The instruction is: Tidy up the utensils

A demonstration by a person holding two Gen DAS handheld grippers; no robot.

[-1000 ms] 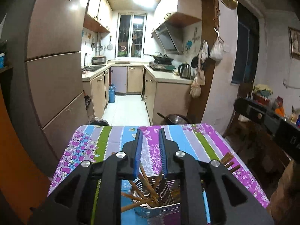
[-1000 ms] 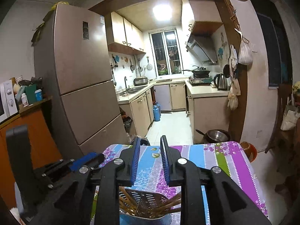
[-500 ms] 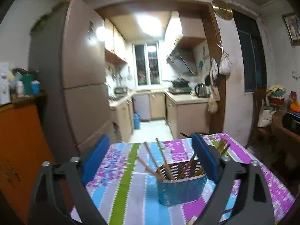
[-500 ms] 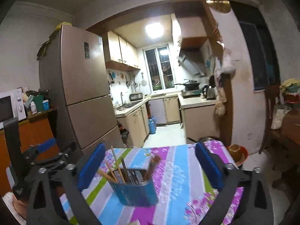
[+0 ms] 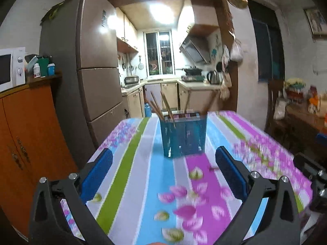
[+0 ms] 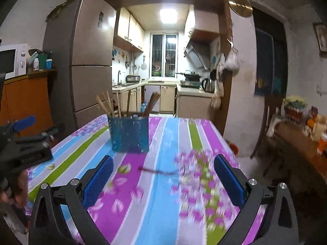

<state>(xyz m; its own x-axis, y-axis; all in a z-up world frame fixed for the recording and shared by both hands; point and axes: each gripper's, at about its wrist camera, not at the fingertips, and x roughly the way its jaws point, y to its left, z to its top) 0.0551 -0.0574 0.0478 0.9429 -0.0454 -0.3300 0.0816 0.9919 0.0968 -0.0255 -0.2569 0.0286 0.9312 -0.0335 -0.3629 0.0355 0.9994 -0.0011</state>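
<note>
A blue mesh utensil holder (image 5: 184, 136) (image 6: 128, 133) stands upright on the striped flowered tablecloth (image 5: 130, 163), with several wooden chopsticks (image 5: 157, 107) sticking out of it. One thin dark chopstick (image 6: 159, 171) lies loose on the cloth in front of it. My left gripper (image 5: 163, 153) hovers low over the near part of the table, short of the holder, its jaws opening wide with nothing between them. My right gripper (image 6: 163, 159) is open and empty, with the loose chopstick just ahead of it. The left gripper's body (image 6: 24, 138) shows at the left edge of the right wrist view.
A tall brown fridge (image 5: 96, 65) and an orange cabinet (image 5: 26, 134) with a microwave (image 5: 10, 67) stand left of the table. A doorway behind leads into the kitchen. A wooden side table (image 6: 300, 134) with clutter is at the right.
Both grippers have drawn back from right above the holder and sunk lower. Their jaws went from nearly shut to wide apart. The holder now stands well ahead of them.
</note>
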